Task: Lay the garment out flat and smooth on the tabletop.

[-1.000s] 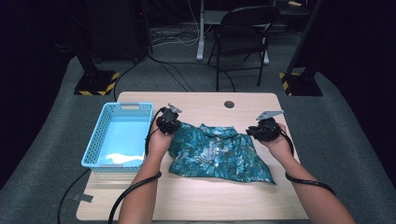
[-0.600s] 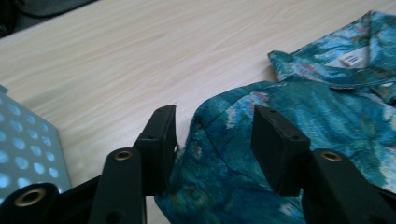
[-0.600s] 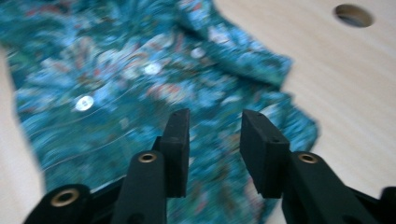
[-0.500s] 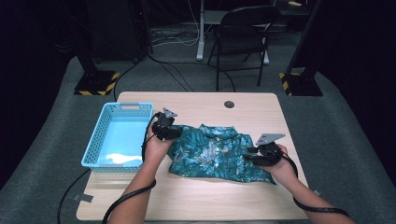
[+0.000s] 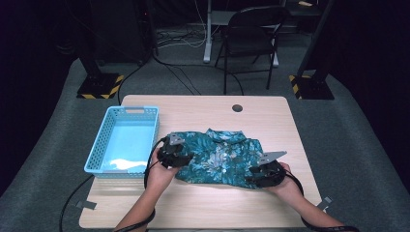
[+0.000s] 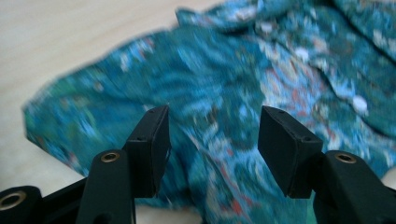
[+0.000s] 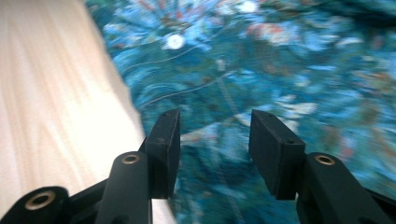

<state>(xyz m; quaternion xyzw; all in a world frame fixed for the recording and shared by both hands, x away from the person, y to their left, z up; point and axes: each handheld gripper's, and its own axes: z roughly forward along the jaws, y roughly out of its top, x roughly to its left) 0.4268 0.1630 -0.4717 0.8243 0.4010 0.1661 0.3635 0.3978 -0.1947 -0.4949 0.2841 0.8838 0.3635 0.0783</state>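
Jaws of both grippers part above shirt (image 5: 217,157).

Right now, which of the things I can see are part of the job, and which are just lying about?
Part of the job:
- teal patterned shirt, spread on the table
- left gripper, fingers open at the shirt's left edge
- right gripper, fingers open at its lower right corner

Just lying about:
- blue basket, left of the shirt
- folding chair behind the table
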